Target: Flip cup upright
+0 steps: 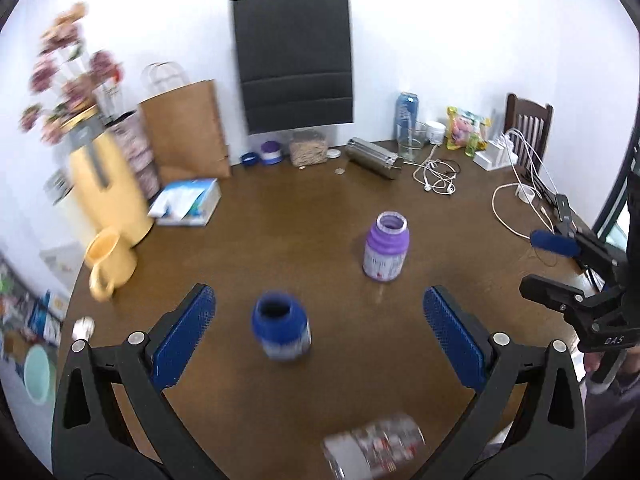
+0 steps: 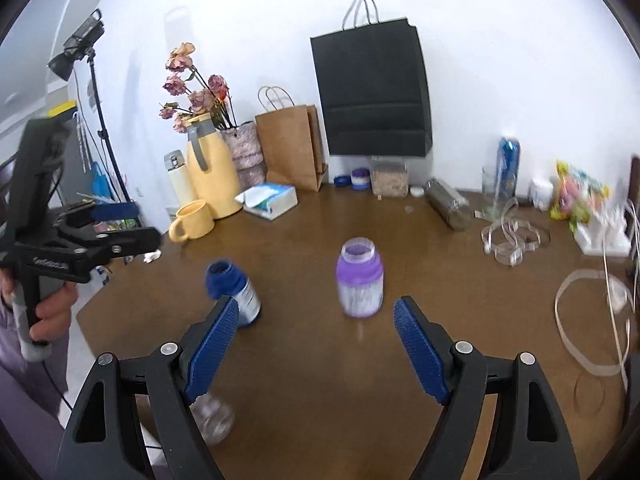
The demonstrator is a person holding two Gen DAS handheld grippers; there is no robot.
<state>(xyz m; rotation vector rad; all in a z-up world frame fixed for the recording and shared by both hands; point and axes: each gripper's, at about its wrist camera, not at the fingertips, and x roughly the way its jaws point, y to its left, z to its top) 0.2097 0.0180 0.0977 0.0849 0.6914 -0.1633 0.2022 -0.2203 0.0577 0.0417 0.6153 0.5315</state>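
Observation:
A clear plastic cup (image 1: pixel 374 448) lies on its side near the table's front edge, low between my left gripper's arms. In the right wrist view the clear cup (image 2: pixel 212 420) is partly hidden behind the left finger. My left gripper (image 1: pixel 319 294) is open and holds nothing, with an upright blue jar (image 1: pixel 282 330) between its fingers. My right gripper (image 2: pixel 317 304) is open and holds nothing, just short of an upright purple jar (image 2: pixel 360 284). The purple jar (image 1: pixel 386 252) and the blue jar (image 2: pixel 234 290) appear in both views.
A yellow mug (image 1: pixel 108 264) and a yellow thermos jug (image 1: pixel 106 188) stand at the left of the brown table (image 1: pixel 280 216). Paper bags (image 1: pixel 188 128), a box (image 1: pixel 188 202), a steel flask (image 1: pixel 374 158), white cables (image 1: pixel 438 178) and snacks line the back. The right gripper (image 1: pixel 544 266) hovers at the table's right edge.

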